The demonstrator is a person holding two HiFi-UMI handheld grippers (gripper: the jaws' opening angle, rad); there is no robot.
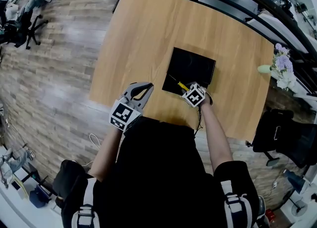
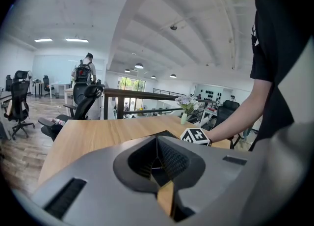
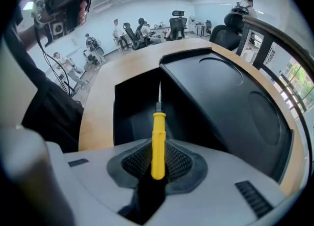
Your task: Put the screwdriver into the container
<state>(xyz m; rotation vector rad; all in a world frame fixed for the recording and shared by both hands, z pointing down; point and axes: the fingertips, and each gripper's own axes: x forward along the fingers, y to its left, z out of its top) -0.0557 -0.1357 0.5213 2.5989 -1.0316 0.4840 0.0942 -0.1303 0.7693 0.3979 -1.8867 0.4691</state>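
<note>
Grey and idle, my left gripper (image 1: 147, 88) hangs over the table's (image 1: 143, 28) near edge, just left of the black container (image 1: 198, 62). Its jaws are pressed together with nothing between them. I judge it is parked there to stay out of the way, since this job needs one hand only.

Next comes the screwdriver (image 3: 158, 139). Its yellow handle is clamped between the ribbed pads of my right gripper (image 3: 158, 163) and its thin metal shaft sticks out ahead. The gripper is tilted steeply down above the container's near left corner, so the tip aims into the deep open compartment. Holding it by the handle's rear lets the shaft go in first. I think the placing step is close, but the tool is not yet inside or resting on anything I can see.

To the right of the container, well apart at the table's edge, stands a vase of pale flowers (image 1: 281, 67).

Count: two grippers, one screwdriver, one container, one table, one vase.
</note>
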